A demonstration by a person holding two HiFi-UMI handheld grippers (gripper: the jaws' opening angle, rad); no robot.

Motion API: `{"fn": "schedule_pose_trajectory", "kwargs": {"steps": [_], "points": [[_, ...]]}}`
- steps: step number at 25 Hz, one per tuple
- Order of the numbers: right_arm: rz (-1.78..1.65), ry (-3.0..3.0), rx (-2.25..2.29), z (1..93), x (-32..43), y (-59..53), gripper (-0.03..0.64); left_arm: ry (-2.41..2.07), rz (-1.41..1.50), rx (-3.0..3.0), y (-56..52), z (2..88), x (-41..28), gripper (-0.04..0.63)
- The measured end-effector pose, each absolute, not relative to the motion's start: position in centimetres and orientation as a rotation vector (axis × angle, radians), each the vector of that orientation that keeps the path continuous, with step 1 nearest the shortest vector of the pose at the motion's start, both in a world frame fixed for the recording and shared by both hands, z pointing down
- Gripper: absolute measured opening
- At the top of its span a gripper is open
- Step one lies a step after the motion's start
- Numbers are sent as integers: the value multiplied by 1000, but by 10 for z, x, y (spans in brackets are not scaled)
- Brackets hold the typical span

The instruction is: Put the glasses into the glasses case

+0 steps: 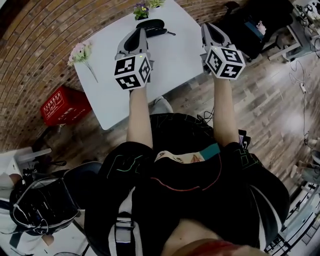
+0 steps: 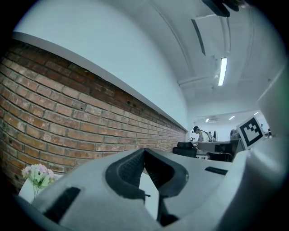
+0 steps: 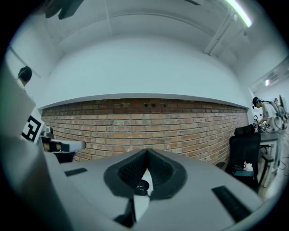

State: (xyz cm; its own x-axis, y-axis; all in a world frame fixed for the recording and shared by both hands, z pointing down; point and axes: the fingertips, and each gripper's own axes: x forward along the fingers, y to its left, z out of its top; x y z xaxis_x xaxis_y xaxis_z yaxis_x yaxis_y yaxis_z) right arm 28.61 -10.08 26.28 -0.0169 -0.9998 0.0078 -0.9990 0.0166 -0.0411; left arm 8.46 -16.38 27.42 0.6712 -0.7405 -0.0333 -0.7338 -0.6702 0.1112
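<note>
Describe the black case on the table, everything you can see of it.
The case is black, long and rounded; too small to tell open from shut. It lies flat at the far end of the white table, beside a small bunch of purple and yellow flowers. A thin dark piece sticks out at its right end. The left gripper, jaws shut and empty, points toward it.
</note>
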Motion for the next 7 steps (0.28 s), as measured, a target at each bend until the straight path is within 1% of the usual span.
{"fn": "schedule_pose_trajectory", "kwargs": {"steps": [7], "points": [[-2, 2254, -2176, 264, 277, -100, 5, -1254, -90, 2776, -163, 285, 81, -5]]}}
